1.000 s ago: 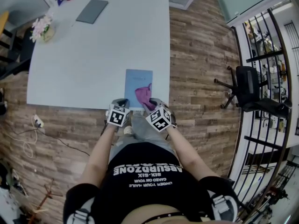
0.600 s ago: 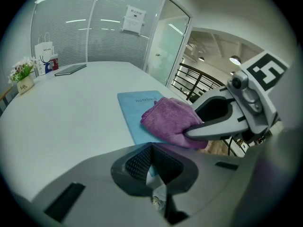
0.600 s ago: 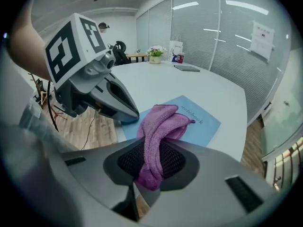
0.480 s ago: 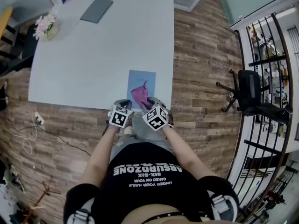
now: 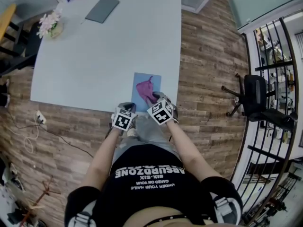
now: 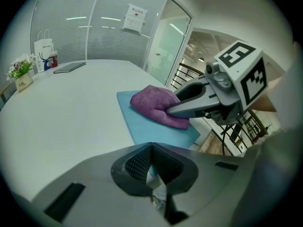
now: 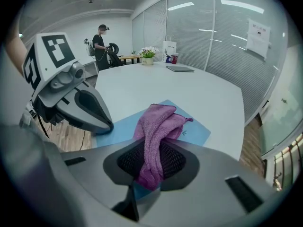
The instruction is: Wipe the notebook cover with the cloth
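A light blue notebook (image 5: 141, 82) lies flat near the front right corner of the white table (image 5: 94, 56). A purple cloth (image 5: 147, 90) lies bunched on its cover. My right gripper (image 5: 154, 98) is shut on the cloth's near end; the right gripper view shows the cloth (image 7: 156, 126) running from between my jaws (image 7: 151, 170) out onto the notebook (image 7: 196, 129). My left gripper (image 5: 129, 109) sits at the notebook's near left corner, shut on its edge; a strip of blue shows between its jaws (image 6: 152, 174). The left gripper view shows the cloth (image 6: 152, 105) and the right gripper (image 6: 189, 104) on it.
A dark flat folder (image 5: 102, 9) and a flower pot (image 5: 49, 25) stand at the table's far left. The table's right edge is close beside the notebook. A black office chair (image 5: 255, 96) and a railing stand to the right. A person (image 7: 101, 46) is far behind.
My right gripper has slid the cloth a little forward and right across the cover. The left gripper has stayed at the notebook's near corner.
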### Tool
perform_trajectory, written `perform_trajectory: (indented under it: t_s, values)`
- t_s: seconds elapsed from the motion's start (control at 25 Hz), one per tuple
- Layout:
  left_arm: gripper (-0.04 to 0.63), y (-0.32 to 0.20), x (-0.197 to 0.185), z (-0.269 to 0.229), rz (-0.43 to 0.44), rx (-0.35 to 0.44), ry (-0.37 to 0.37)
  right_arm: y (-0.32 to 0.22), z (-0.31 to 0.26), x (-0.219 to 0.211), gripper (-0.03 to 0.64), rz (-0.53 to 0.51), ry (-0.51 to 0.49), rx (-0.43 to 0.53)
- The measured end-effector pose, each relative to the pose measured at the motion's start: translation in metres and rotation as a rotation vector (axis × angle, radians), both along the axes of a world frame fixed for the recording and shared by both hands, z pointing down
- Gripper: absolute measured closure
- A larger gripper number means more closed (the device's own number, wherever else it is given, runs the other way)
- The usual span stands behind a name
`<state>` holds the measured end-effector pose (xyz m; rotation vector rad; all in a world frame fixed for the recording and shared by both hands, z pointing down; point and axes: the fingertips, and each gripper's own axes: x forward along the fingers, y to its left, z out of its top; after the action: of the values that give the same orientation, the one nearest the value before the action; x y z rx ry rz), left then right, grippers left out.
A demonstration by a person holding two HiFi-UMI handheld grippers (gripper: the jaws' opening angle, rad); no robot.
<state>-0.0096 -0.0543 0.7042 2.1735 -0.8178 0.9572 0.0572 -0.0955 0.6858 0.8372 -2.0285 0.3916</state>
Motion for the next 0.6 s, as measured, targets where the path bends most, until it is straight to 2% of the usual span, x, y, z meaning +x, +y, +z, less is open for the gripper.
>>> perform_trajectory:
  t_s: [0.6]
  values:
    - [0.580, -0.001, -0.001, -0.001, 0.030, -0.042, 0.013, -0.079, -0.001, 0.014, 0.531, 0.004, 0.063, 0.031]
